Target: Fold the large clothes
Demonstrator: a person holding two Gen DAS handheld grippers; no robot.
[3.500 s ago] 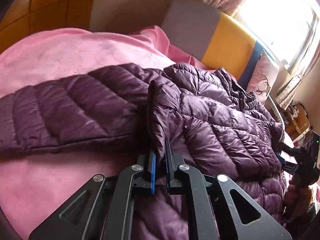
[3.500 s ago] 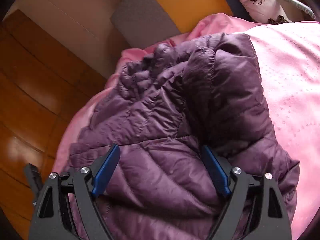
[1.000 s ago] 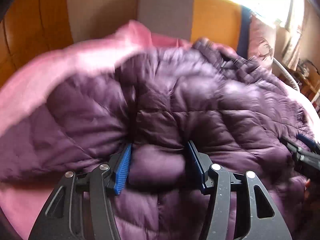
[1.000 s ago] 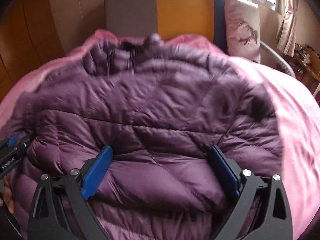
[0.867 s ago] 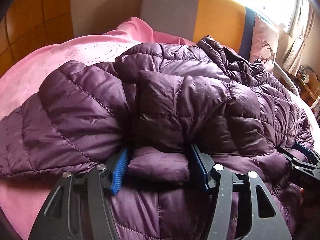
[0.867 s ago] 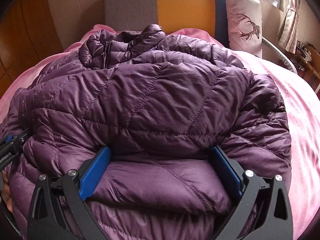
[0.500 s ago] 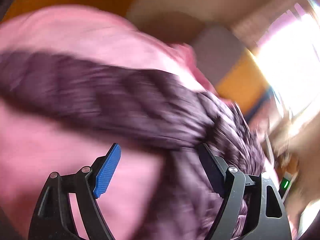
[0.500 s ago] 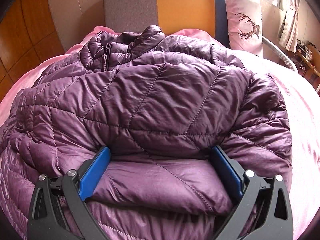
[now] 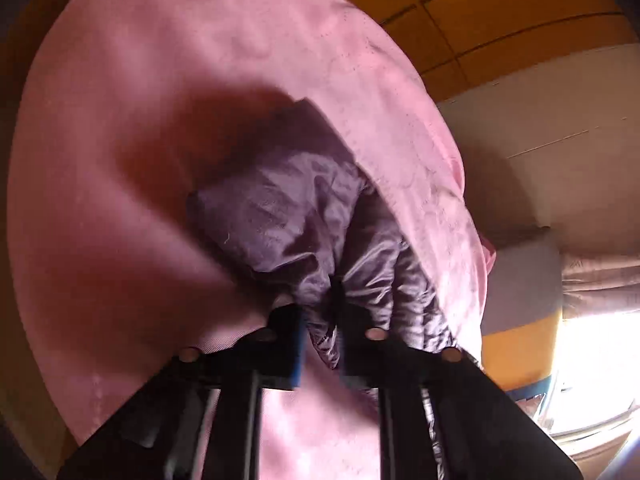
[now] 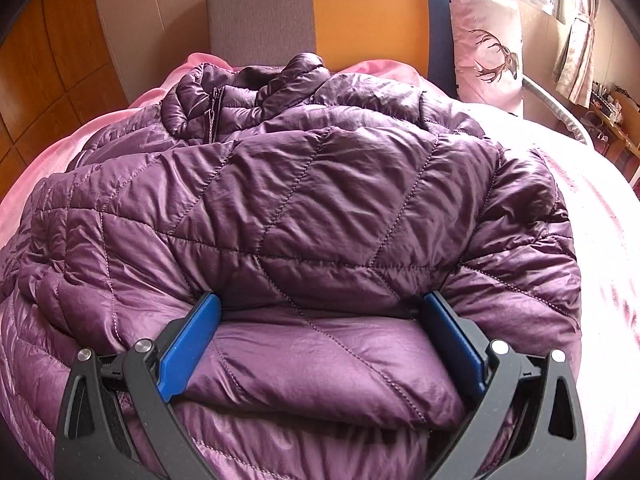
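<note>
A purple quilted puffer jacket (image 10: 320,208) lies bunched on a pink bedspread (image 10: 600,240), collar and zipper toward the headboard. My right gripper (image 10: 320,344) is open, its blue pads straddling a folded panel at the jacket's near edge. My left gripper (image 9: 322,344) is shut on the jacket's sleeve (image 9: 296,208), pinching the fabric between its pads. The sleeve's cuff end hangs out ahead of the fingers, above the pink bedspread (image 9: 120,200).
A grey, orange and blue headboard (image 10: 320,12) stands behind the bed with a pink deer pillow (image 10: 488,48) at its right. Wood wall panels (image 10: 48,60) are on the left. A curtained window and a cluttered table (image 10: 612,108) are at far right.
My left gripper left the jacket body, swung left to the sleeve and shut on it. My right gripper stayed open in place over the folded panel.
</note>
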